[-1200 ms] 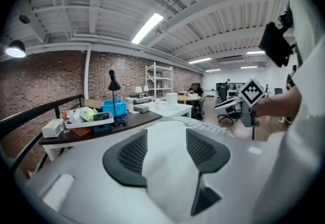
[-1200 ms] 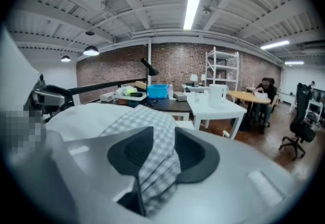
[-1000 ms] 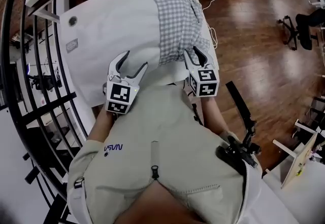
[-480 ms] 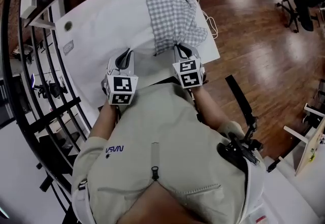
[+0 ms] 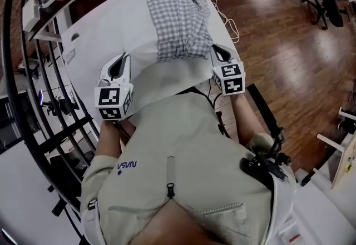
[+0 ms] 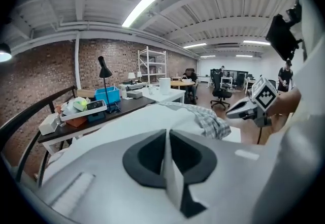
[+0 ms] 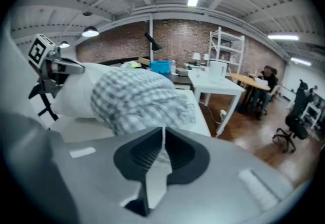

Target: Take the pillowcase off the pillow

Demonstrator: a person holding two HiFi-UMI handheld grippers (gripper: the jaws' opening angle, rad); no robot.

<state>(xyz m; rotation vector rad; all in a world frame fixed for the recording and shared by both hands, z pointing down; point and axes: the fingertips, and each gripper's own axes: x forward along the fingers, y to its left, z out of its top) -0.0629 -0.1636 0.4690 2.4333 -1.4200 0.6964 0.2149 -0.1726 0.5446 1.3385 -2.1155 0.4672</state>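
1. I am looking at the pillow [image 5: 161,80] lying on the white table [image 5: 103,21], its long axis running from the lower middle of the head view up toward the top middle, away from me.
2. The gingham pillowcase [image 5: 177,21] is covering only the far part. Its ruffled, bunched mouth is facing the bottom of the frame, and the near end of the pillow is showing bare and white.
3. The pillowcase is wrinkling in grey-and-white checks. The exposed white fabric is stretching flat between the two claws.
4. The left gripper [image 5: 121,59], at centre left, has just been closing. Its jaws are now pinching a thin fold of the pillow's white fabric.
5. The right gripper [image 5: 217,49], at centre right, has likewise just been closing and is clamping white fabric just beside the checked hem.
6. The table's right edge is running right beside the pillowcase, with the wooden floor [image 5: 278,44] and a loose cable [image 5: 228,21] beyond it.
7. Bare tabletop is lying open left of the pillow, up to the black railing [image 5: 33,71].
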